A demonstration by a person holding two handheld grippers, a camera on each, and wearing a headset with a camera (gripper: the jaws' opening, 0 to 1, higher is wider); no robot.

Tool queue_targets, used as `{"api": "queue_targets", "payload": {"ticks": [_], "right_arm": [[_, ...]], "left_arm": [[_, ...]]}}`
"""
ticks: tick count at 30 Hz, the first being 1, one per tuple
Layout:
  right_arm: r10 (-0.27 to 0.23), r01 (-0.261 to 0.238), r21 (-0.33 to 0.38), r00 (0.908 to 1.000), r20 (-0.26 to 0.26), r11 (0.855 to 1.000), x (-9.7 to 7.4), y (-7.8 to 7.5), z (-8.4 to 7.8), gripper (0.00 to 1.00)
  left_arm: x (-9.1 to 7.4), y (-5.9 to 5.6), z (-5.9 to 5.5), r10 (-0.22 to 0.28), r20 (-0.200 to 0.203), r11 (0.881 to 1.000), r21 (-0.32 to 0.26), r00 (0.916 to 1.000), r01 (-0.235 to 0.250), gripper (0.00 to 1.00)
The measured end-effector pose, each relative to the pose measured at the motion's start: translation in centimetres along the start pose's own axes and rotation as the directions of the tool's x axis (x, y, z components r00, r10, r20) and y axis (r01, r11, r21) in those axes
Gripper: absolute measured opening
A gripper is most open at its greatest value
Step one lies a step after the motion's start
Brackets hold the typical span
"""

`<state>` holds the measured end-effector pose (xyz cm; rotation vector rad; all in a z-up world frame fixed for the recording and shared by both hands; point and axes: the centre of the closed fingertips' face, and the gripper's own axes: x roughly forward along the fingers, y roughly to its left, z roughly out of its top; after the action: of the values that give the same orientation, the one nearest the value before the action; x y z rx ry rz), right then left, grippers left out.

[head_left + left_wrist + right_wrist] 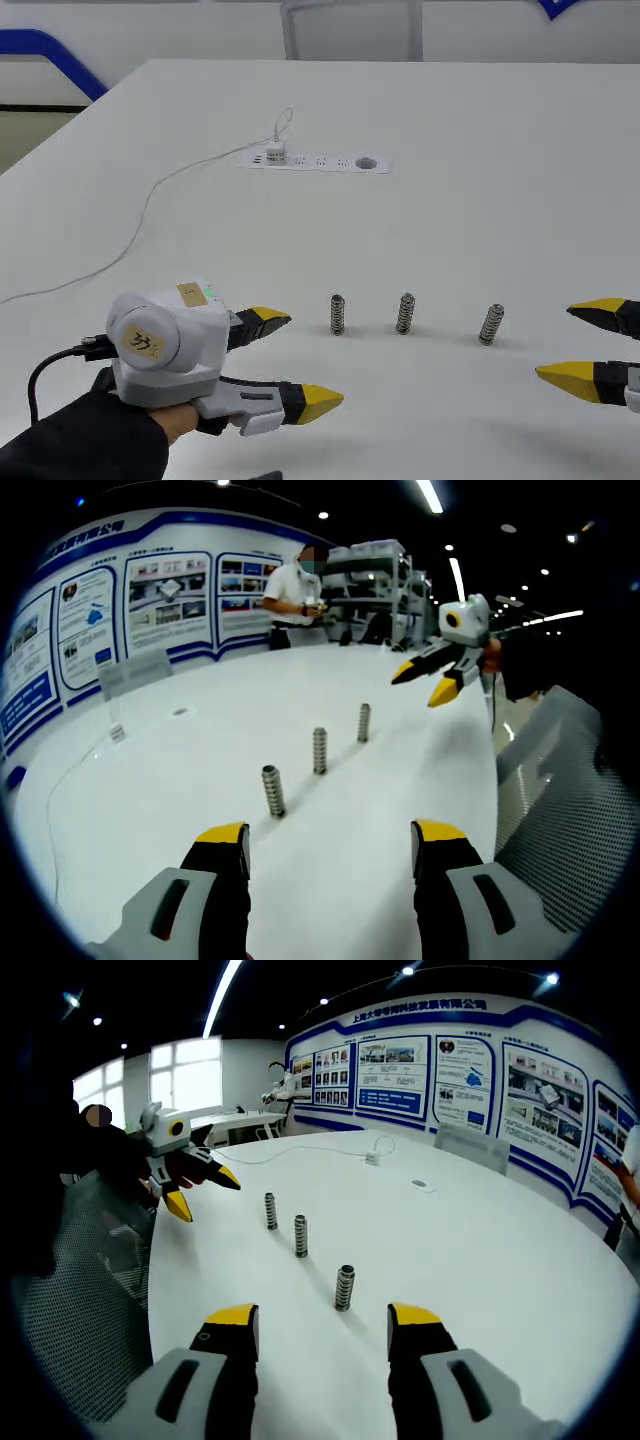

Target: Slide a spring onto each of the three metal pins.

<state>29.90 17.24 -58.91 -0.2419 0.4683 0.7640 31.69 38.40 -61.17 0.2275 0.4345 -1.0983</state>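
Head view, springs: we are seeing the left spring (338, 314), the middle spring (405, 313) and the right spring (491, 324) standing upright in one row on the white table (450, 120), each apart from the next.
Head view, pins: we are not making out any bare pin. We are judging that each pin is sitting inside its coil, so the task is looking nearly finished.
Head view, left gripper (305, 358): its jaws are standing apart and holding nothing. It is hovering near the left spring without touching it.
Head view, right gripper (560, 341): its jaws are also gaping and empty, near the right spring.
Left gripper view, row: we are looking along the row. The left spring (273, 791) is standing nearest, ahead of the spread jaws, and the right gripper (420, 685) is waiting beyond the far end.
Right gripper view, row: the right spring (345, 1287) is standing nearest, ahead of the parted jaws and apart from them. The left gripper (208, 1198) is hovering past the far spring.
Step in hand: we are judging it as checking that every coil is sitting fully down.
Doing it well: we are advising to come from above, one gripper at a time, touching only the top of a coil, then drawing away sideways and not across the row.
Risk: a jaw tip brushing a spring may be tipping it over.
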Motion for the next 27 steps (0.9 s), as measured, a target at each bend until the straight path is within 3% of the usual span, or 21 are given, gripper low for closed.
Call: {"api": "queue_targets", "payload": {"ticks": [27], "right_arm": [[0.002,-0.002,0.008,0.9998,-0.019,1.000,0.16,0.44,-0.20,0.53]], "left_arm": [[0.04,-0.12,-0.03,-0.002,-0.004,1.000,0.002,1.0000,0.002,0.67]]}}
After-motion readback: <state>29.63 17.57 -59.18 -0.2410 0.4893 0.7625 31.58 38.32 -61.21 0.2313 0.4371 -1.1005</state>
